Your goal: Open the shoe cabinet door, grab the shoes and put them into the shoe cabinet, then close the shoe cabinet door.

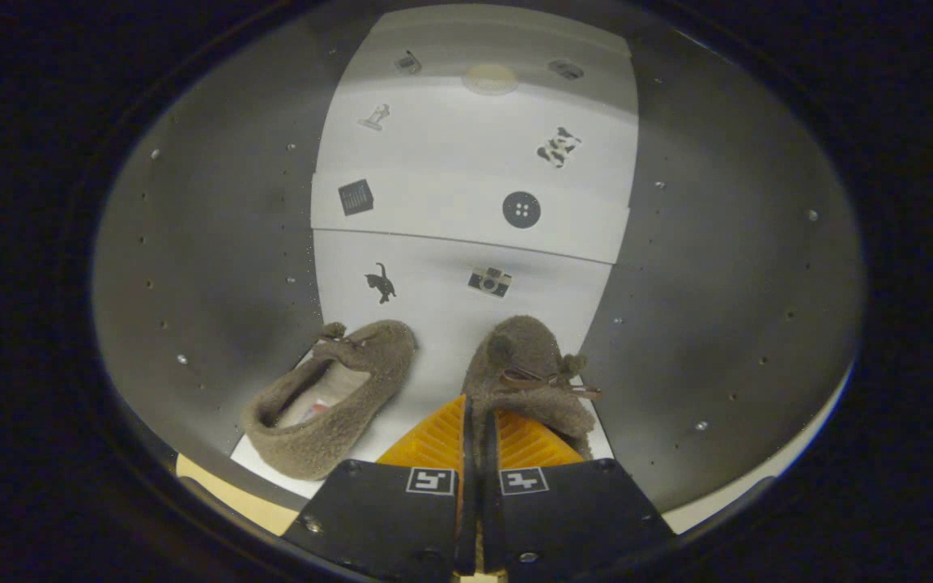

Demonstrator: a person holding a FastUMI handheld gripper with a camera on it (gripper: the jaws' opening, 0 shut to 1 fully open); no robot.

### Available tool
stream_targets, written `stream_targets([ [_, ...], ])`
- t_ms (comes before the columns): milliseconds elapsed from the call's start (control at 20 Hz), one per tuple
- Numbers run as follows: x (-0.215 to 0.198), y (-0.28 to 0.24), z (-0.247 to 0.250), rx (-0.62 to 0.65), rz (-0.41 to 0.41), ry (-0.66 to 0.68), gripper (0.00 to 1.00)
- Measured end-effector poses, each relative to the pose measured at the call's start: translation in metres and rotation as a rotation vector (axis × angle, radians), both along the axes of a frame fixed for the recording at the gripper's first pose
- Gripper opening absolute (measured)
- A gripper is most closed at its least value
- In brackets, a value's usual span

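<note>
Claw (479, 441) pinched on heel of brown fuzzy bow-tied slipper (527, 376), lower centre, for placement inside cabinet; matching slipper (329, 405) already set lower left.

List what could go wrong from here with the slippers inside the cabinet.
1. The tongs are shut on a thin edge of the right slipper; so slight a pinch could slip, or drag the slipper back out if they pull away before opening.
2. The left slipper lies close beside the tongs, tilted on its side near the front edge of the white liner; a sideways move could knock it out, and it might then block the door.
</note>
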State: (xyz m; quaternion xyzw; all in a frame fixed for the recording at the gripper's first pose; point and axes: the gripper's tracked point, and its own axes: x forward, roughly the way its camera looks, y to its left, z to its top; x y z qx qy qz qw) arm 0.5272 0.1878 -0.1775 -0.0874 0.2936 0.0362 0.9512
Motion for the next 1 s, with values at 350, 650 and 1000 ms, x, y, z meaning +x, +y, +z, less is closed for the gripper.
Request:
stream_targets([
  [350, 0.022, -0.01, -0.024, -0.022, -0.029, -0.028, 0.11],
  [650, -0.001, 0.005, -0.006, 0.015, 0.016, -0.057, 0.5],
  [1000, -0.082, 0.015, 0.048, 0.019, 0.026, -0.158, 0.98],
])
